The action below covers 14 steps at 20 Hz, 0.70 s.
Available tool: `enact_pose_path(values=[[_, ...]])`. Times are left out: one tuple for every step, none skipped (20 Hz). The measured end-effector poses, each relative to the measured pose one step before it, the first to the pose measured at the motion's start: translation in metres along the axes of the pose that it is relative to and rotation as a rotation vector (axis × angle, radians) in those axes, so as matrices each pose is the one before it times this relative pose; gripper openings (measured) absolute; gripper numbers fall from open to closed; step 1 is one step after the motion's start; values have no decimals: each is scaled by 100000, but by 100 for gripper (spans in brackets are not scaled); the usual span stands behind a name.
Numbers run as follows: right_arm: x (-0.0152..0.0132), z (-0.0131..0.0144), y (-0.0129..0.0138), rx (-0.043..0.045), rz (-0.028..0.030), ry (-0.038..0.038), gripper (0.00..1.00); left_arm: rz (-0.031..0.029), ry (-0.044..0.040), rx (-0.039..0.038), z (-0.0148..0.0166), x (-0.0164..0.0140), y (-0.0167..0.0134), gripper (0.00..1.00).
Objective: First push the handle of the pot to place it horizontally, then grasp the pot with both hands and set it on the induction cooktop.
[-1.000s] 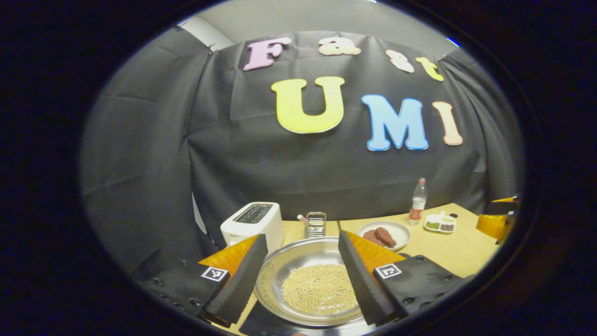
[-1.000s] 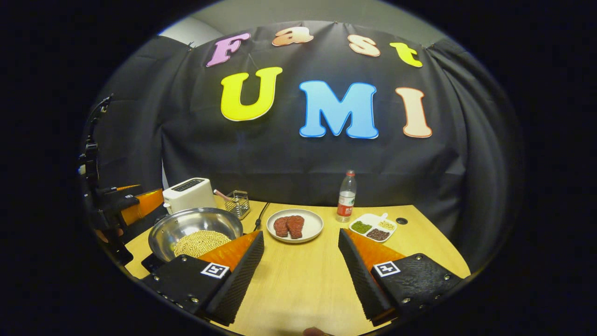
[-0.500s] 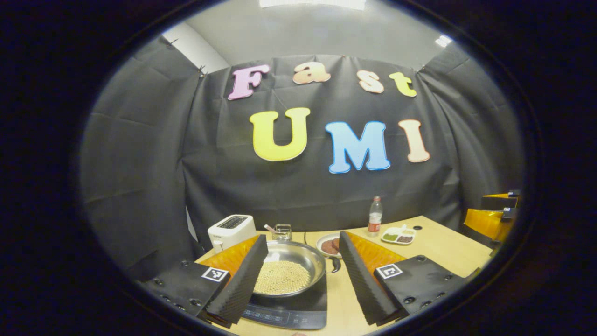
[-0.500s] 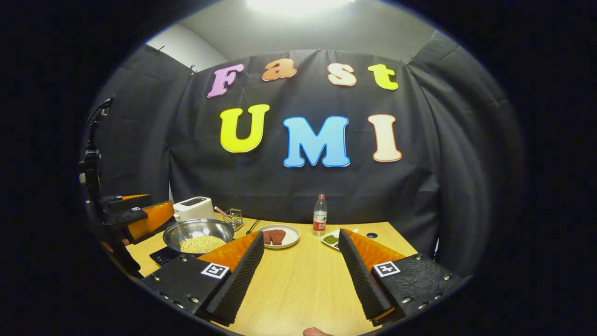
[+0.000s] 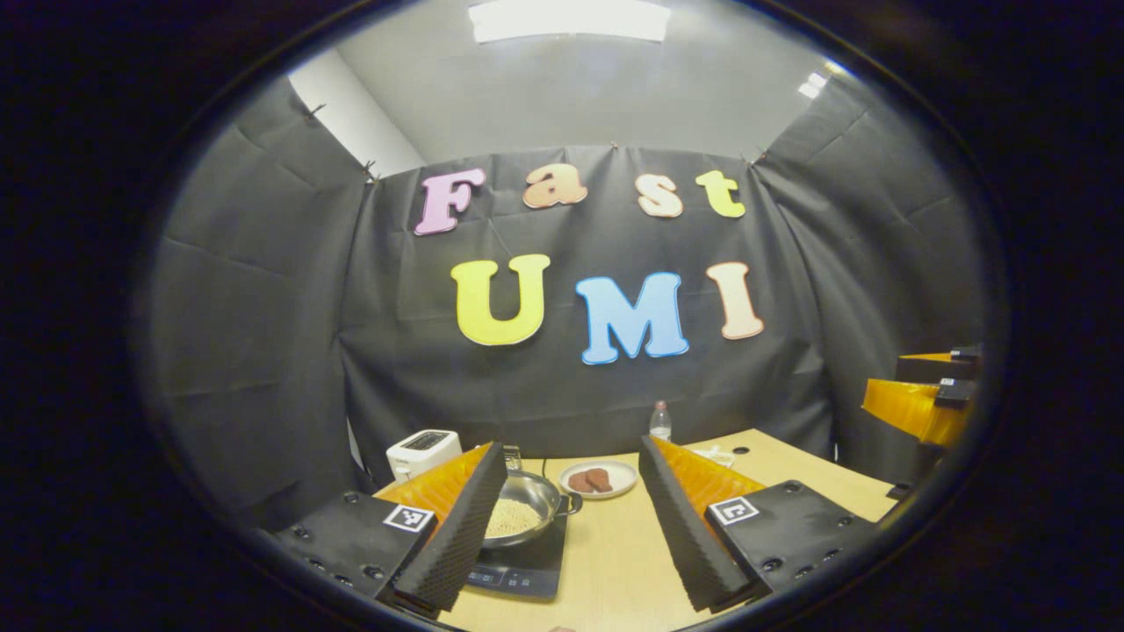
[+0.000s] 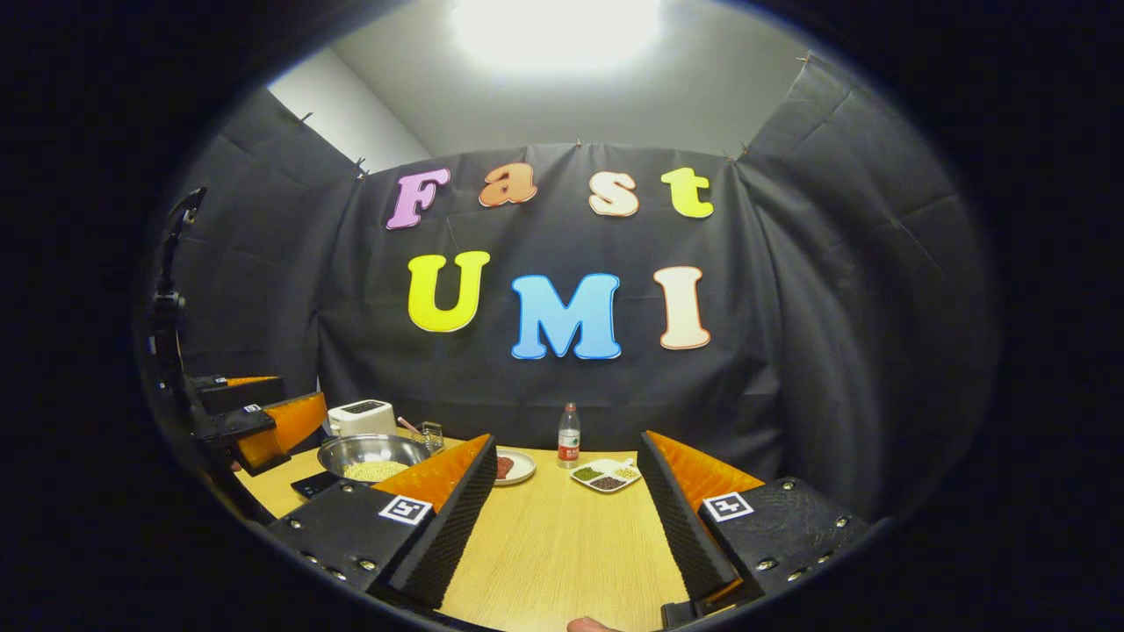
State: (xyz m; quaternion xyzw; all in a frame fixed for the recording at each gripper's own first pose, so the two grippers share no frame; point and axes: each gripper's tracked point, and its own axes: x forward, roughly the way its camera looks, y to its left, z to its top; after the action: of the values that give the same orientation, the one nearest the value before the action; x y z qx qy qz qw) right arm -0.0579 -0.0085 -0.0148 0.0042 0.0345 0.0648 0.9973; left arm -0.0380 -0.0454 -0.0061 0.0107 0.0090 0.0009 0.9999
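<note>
1. Looking along the left gripper (image 5: 571, 518) in the left gripper view: its fingers (image 5: 457, 527) stand wide apart, holding nothing. Beyond the left finger, the pot (image 5: 520, 510) sits on the induction cooktop (image 5: 525, 570) on the desk (image 5: 615, 562).
2. Right gripper view: the right gripper (image 6: 566, 518) likewise gapes empty over the desk (image 6: 553, 544); the pot (image 6: 369, 456) lies beyond its left finger.

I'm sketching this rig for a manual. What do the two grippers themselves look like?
Each gripper, left and right, has two wedge-shaped fingers with ribbed inner faces and orange outer shells. Each finger sits on a black screwed plate bearing a small square black-and-white marker.
</note>
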Motion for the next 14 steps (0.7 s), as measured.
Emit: enact_pose_path(values=[[-281,185,85,24,-332,-1013,96,-476,-963,430,457,-668,44,92],[-261,277,135,-143,47,-1554,96,-185,-1162,532,314,-373,166,94],[-185,247,-96,-20,-1374,-1381,96,-199,-1101,609,304,-390,227,95],[-274,-236,-237,96,-2060,476,96,-253,284,628,119,-292,259,97],[-345,-335,62,319,-933,387,96,126,-163,481,31,-247,482,98],[-262,-59,128,219,-540,190,96,136,-1108,148,498,-326,450,98],[-74,-31,52,52,-651,402,96,774,-563,-218,218,-201,519,99],[-127,23,-85,201,-777,69,96,34,301,-739,32,-279,318,99],[-105,144,56,232,-656,-331,96,-142,-160,-717,97,-182,139,100],[-4,235,36,75,-660,-174,96,22,-653,-371,188,-136,239,100],[-129,64,62,-144,-419,76,96,-69,-123,-129,16,-140,201,100],[-80,136,44,-222,-187,-459,96,96,-140,45,60,-176,234,98],[-73,317,163,-335,56,-347,96,137,-324,-27,81,-127,228,98],[-35,93,271,-364,513,-143,96,-158,-302,-392,118,-96,113,99]])
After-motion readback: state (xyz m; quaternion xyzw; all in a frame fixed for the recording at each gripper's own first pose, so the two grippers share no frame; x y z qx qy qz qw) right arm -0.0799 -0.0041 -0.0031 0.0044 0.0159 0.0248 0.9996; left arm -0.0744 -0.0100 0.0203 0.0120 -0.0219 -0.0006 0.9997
